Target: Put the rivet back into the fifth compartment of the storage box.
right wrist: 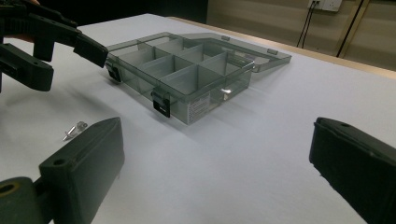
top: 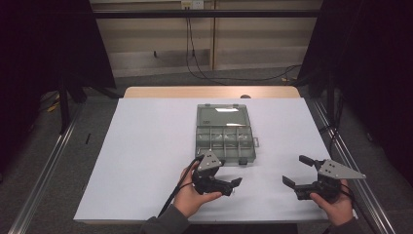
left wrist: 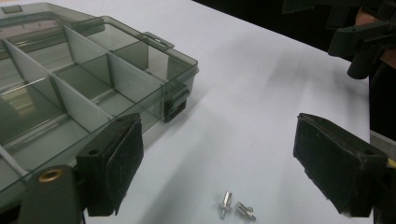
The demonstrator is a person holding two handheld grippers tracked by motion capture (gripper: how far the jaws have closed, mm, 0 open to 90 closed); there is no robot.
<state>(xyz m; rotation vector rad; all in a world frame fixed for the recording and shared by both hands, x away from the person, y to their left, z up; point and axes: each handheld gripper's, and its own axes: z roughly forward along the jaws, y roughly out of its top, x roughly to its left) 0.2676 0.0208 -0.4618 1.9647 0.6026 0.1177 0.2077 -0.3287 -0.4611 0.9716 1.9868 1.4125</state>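
An open smoky-grey plastic compartment box [top: 225, 136] lies mid-table, its lid folded back flat and its compartments looking empty. Two small metal pins [left wrist: 225, 204] [left wrist: 245, 211] lie on the white tabletop just off the box's near corner. My left gripper [top: 234, 186] stands open, hovering over them with nothing between its jaws; in the left gripper view [left wrist: 224, 163] the pins sit below the gap. My right gripper [top: 297, 170] is open and empty to the right, facing the box [right wrist: 187, 74] and the pins [right wrist: 74, 129].
The white table sheet [top: 146, 146] ends near my hands at the front. A wooden edge runs along the back. Metal rails flank both sides of the table. Cables hang down the back wall. The box's latches [left wrist: 175, 105] stick out from its front wall.
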